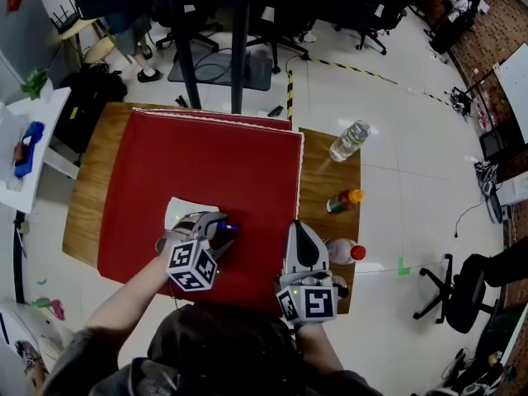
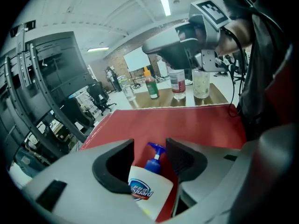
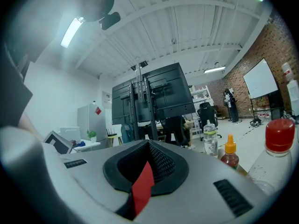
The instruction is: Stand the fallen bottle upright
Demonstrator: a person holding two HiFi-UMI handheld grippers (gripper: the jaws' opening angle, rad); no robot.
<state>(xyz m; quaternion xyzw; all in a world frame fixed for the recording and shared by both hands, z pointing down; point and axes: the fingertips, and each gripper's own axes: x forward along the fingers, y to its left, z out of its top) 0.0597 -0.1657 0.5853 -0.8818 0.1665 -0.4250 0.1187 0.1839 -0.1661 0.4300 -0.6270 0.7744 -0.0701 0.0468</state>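
The white bottle (image 2: 148,185) with a blue pump lay on its side on the red cloth (image 1: 214,163) that covered most of the desk (image 1: 91,188), near the front edge. The left gripper (image 2: 150,149) pointed down over it. Its jaws were spread, and the pump end sat between them with the pads not pressing on it. The right gripper (image 3: 148,149) was level at the right edge of the cloth, its jaws pressed together, with only a thin red strip visible in the slit. On the bare wood to the right stood a red-capped bottle (image 1: 345,252), a sauce bottle (image 1: 343,201) and a water bottle (image 1: 350,140).
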